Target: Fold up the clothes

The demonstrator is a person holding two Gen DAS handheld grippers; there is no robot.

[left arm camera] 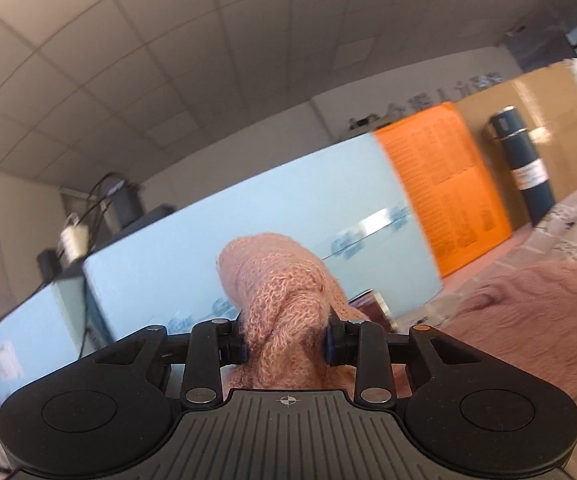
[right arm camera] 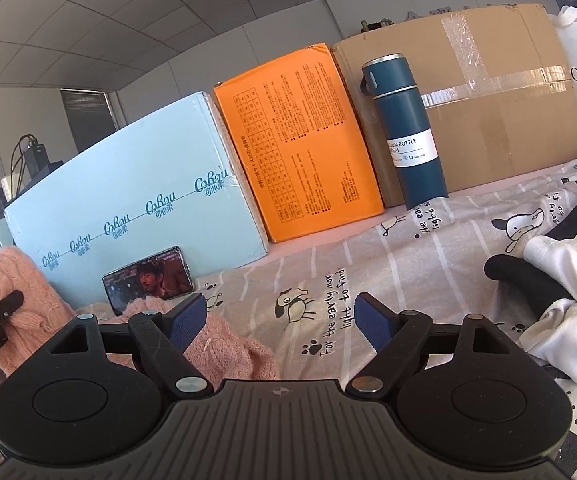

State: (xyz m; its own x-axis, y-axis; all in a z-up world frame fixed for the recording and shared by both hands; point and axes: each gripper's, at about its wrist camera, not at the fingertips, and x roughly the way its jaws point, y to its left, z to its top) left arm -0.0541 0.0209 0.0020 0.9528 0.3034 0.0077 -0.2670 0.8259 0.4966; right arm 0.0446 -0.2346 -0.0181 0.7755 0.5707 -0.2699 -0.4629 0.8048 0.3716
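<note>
Even daylight, moderately bright; ceiling dimmer. Left wrist view: motion-blurred, smeared text on orange box (left arm camera: 444,188), specular streak on pale blue box (left arm camera: 248,240). Right wrist view: sharp, legible print, tape glare on cardboard box (right arm camera: 484,92). Both: fisheye bowing, dark corner vignetting.

Tiled ceiling (left arm camera: 128,60), pale wall (right arm camera: 228,56) — cartoon-print sheet (right arm camera: 428,248), boxes behind.

Both devices are black plastic: the left gripper (left arm camera: 287,344) and right gripper (right arm camera: 282,318) have blue ribbed pads (right arm camera: 372,322), silver screws, round side discs and a ribbed grey housing with a crosshair mark.
</note>
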